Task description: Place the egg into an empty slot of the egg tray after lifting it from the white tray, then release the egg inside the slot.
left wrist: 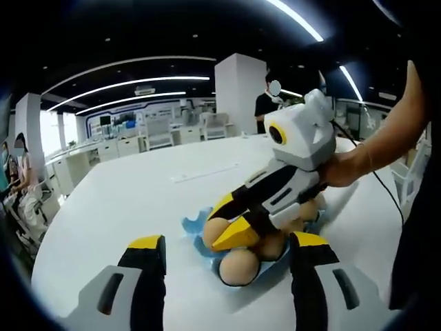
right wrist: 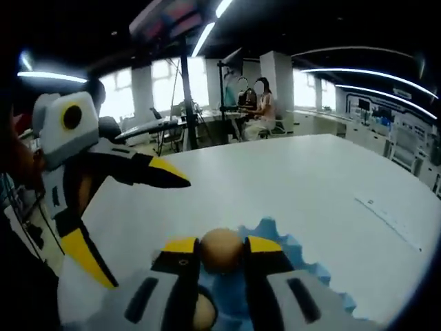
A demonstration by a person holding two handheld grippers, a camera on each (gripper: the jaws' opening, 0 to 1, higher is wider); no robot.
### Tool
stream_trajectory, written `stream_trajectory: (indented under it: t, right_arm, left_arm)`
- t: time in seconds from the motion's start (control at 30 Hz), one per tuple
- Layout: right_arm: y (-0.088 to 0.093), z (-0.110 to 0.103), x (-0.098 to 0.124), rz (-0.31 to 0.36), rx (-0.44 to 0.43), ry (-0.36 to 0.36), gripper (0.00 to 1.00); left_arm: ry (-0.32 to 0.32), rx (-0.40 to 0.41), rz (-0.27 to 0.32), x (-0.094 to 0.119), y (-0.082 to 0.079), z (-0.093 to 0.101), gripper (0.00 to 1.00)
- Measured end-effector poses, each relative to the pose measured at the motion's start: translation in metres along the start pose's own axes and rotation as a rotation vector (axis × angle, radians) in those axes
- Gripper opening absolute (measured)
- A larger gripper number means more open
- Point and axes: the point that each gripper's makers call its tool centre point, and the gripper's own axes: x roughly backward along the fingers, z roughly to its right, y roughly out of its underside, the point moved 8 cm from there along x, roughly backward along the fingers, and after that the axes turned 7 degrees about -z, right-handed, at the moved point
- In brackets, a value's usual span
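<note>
A blue egg tray (left wrist: 191, 225) (right wrist: 306, 270) lies on the white table (left wrist: 138, 200). My right gripper (left wrist: 219, 233) (right wrist: 223, 246) is shut on a brown egg (left wrist: 214, 226) (right wrist: 222, 249), held low over the tray's near edge; I cannot tell whether it rests in a slot. Two more eggs (left wrist: 239, 266) (left wrist: 275, 243) sit in the tray beside it, and another egg (right wrist: 203, 312) shows under the right jaws. My left gripper (left wrist: 229, 241) (right wrist: 141, 231) stands wide open just in front of the tray, holding nothing.
A person's hand (left wrist: 344, 165) holds the right gripper, with a cable trailing off it. A thin strip (left wrist: 207, 172) lies further out on the table. Desks, chairs and seated people (right wrist: 262, 103) are beyond the table's far edge.
</note>
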Motion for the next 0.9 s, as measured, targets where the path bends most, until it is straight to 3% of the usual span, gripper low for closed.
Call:
stream_trajectory:
  t: [0.17, 0.33, 0.63, 0.9]
  right_arm:
    - [-0.001, 0.004, 0.000, 0.004, -0.037, -0.015, 0.25]
    - [0.004, 0.007, 0.001, 0.002, -0.129, -0.042, 0.26]
    - [0.004, 0.006, 0.000, 0.013, -0.132, -0.050, 0.26]
    - [0.012, 0.005, 0.012, 0.033, -0.121, -0.011, 0.26]
  left_arm:
    - [0.004, 0.004, -0.002, 0.001, 0.000, 0.001, 0.74]
    - [0.002, 0.004, 0.001, 0.001, -0.001, 0.001, 0.73]
    - [0.013, 0.007, 0.003, 0.001, -0.002, 0.003, 0.70]
    - [0.009, 0.002, 0.006, 0.002, -0.003, 0.004, 0.70]
